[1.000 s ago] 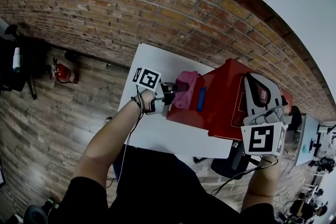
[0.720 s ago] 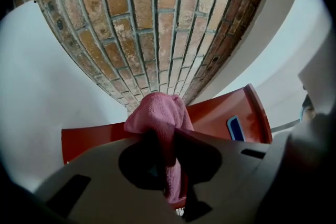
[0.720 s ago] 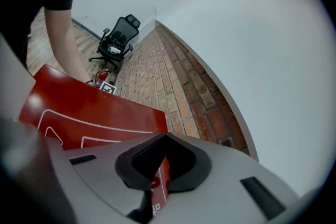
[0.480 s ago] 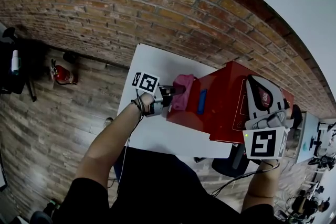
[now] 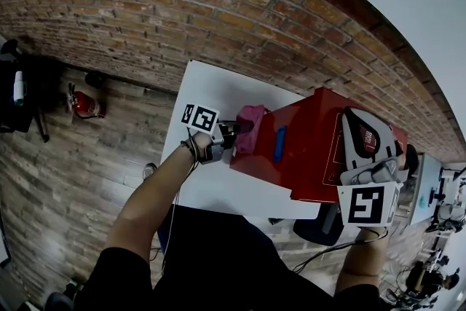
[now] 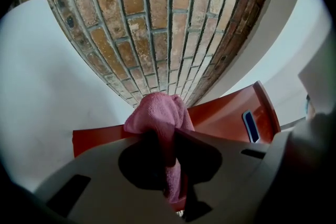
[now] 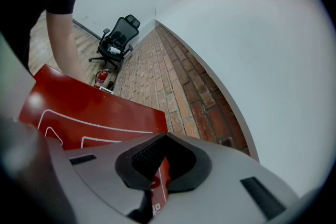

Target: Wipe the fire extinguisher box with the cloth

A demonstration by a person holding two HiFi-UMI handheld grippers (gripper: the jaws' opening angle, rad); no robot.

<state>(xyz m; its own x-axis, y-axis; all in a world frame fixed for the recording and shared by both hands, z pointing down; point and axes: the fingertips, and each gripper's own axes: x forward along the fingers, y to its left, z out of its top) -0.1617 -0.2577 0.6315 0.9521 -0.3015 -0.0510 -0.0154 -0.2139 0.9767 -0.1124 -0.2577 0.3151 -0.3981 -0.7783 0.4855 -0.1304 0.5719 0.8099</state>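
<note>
The red fire extinguisher box [image 5: 309,153] stands on a white table [image 5: 218,87]. My left gripper [image 5: 239,129] is shut on a pink cloth [image 5: 252,126] and holds it against the box's left side, near a blue patch [image 5: 279,142]. In the left gripper view the cloth [image 6: 157,113] bunches out between the jaws of the left gripper [image 6: 167,152], in front of the box [image 6: 220,118]. My right gripper [image 5: 358,120] rests at the box's right end. Seen from the right gripper [image 7: 157,165], the jaws close on the edge of the red box [image 7: 89,107].
A brick wall [image 5: 182,18] runs behind the table. A small fire extinguisher [image 5: 86,104] stands on the wood floor by the wall at the left. An office chair [image 7: 118,36] shows far off in the right gripper view.
My left gripper has slid the cloth a little down the box's left side. The right gripper has stayed where it was.
</note>
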